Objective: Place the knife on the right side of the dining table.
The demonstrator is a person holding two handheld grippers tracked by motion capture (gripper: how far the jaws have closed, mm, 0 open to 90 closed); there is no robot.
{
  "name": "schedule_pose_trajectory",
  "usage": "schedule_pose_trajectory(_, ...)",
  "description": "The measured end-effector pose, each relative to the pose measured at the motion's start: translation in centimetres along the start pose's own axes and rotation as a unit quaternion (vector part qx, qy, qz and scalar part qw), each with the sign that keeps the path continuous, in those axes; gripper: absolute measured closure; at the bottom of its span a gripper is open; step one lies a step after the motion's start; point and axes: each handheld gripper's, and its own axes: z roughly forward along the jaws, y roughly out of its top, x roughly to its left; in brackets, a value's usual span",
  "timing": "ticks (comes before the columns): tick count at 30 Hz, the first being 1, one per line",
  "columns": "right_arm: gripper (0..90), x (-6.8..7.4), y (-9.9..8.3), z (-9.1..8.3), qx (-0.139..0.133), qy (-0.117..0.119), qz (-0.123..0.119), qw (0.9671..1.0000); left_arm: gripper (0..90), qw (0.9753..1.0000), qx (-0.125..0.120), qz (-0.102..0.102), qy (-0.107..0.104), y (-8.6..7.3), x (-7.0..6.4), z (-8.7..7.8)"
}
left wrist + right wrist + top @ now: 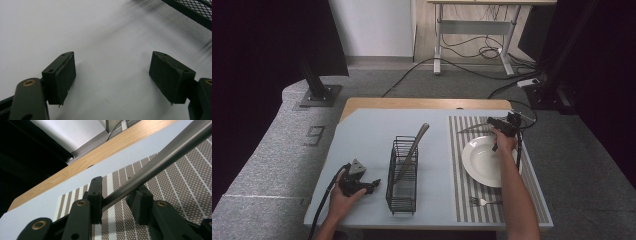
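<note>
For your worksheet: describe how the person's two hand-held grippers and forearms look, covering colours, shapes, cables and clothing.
Both grippers are black. The left gripper carries a grey three-cornered plate and trails a black cable. Its jaws end in blocky dark pads, with brass-coloured pivot rivets. The right gripper shows the same black links. Both forearms are bare, without sleeves.

Open tabletop (pixel 362 135) across the left half of the frame; only the left tool (pixel 362 184) sits there at lower left, its jaws spread over bare surface. Wire basket (pixel 402 176) stands at centre, a utensil (pixel 412 152) leaning out of it toward the upper right: tall obstacle between the two sides. Right side crowded: striped mat (pixel 462 150) carries the plate (pixel 482 162), a fork (pixel 482 202) near the lower edge, and the right tool (pixel 499 125) clamped on a knife (pixel 160 163) at the upper end. Free lane between basket and mat.
</note>
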Motion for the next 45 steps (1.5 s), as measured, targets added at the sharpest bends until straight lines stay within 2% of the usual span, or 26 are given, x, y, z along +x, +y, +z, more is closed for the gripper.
schedule_pose_trajectory(2, 64.8, -0.1, 0.0, 0.0, 0.005, -0.003, 0.007, 1.0, 20.9, 1.0, 0.0, 0.0, 0.0, 0.0, 0.0, 0.0)
schedule_pose_trajectory(21, 60.3, -0.2, 0.0, 0.1, 0.024, -0.035, 0.009, 0.999, 20.9, 1.0, 0.0, 0.0, 0.0, 0.0, 0.0, 0.0)
schedule_pose_trajectory(24, 59.9, -0.6, 0.1, 0.0, 0.032, -0.054, 0.006, 0.998, 20.9, 1.0, 0.0, 0.0, -0.001, 0.0, 0.0, 0.0)
schedule_pose_trajectory(25, 59.9, -0.6, 0.1, 0.0, 0.032, -0.054, 0.006, 0.998, 20.9, 1.0, 0.0, 0.0, 0.0, 0.0, 0.0, 0.0)
schedule_pose_trajectory(26, 59.9, -0.7, 0.2, 0.0, 0.039, -0.074, 0.002, 0.9965, 20.9, 1.0, 0.0, 0.0, -0.001, 0.0, 0.0, 0.0)
schedule_pose_trajectory(28, 59.2, -1.0, 0.4, 0.1, 0.058, -0.088, 0.005, 0.9945, 20.9, 1.0, 0.0, 0.0, -0.001, 0.0, 0.0, 0.0)
schedule_pose_trajectory(29, 59.2, -1.0, 0.4, 0.1, 0.058, -0.088, 0.005, 0.9945, 20.9, 1.0, 0.0, 0.0, -0.001, 0.0, 0.0, 0.0)
schedule_pose_trajectory(30, 60.6, -1.2, 0.6, 0.1, 0.067, -0.085, 0.016, 0.9939, 20.9, 1.0, 0.0, 0.0, 0.0, 0.0, 0.0, 0.0)
schedule_pose_trajectory(39, 58.7, -1.1, 0.8, -0.1, 0.068, -0.084, 0.026, 0.9938, 20.9, 1.0, 0.0, 0.0, -0.001, 0.0, 0.0, 0.0)
schedule_pose_trajectory(41, 56.3, -0.9, 1.1, -0.5, 0.057, -0.077, 0.016, 0.9953, 20.9, 1.0, 0.001, 0.0, -0.001, 0.0, 0.0, 0.0)
schedule_pose_trajectory(42, 55.4, -0.6, 1.3, -0.8, 0.052, -0.075, 0.0, 0.9958, 20.9, 1.0, 0.001, -0.001, -0.001, 0.0, 0.0, 0.0)
schedule_pose_trajectory(44, 53.7, 0.3, 1.8, -1.3, 0.043, -0.084, -0.048, 0.9944, 20.9, 1.0, 0.0, 0.0, -0.001, 0.0, 0.0, 0.0)
schedule_pose_trajectory(45, 52.6, 0.8, 2.1, -1.5, 0.036, -0.08, -0.071, 0.9937, 20.9, 1.0, 0.0, -0.001, -0.001, 0.0, 0.0, 0.0)
